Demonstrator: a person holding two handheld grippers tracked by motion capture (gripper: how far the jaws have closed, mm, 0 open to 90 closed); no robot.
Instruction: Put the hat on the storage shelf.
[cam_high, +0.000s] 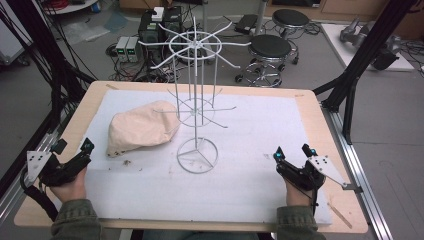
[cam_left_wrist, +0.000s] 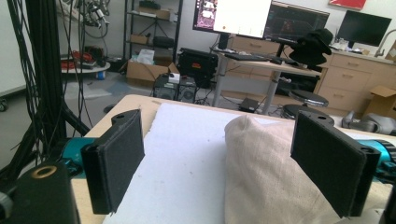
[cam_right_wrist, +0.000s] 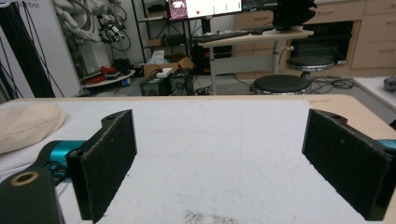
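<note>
cloth hat (cam_left_wrist: 266, 172) beside left gripper (cam_left_wrist: 224, 161) fingers (cam_left_wrist: 116, 158)

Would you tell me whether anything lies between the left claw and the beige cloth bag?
Nothing visible does. The left claw is open, and only bare white mat separates it from the beige cloth bag; the wire rack stands beyond the bag.

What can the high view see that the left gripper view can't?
The high view alone takes in the white wire rack standing mid-table, and both grippers at once: the left gripper and the right gripper, each open and holding nothing.

The left gripper view alone looks into the room behind: a lit monitor on a desk and wooden cabinets.

Both share the beige cloth hat, the white mat and the round black stools.
</note>
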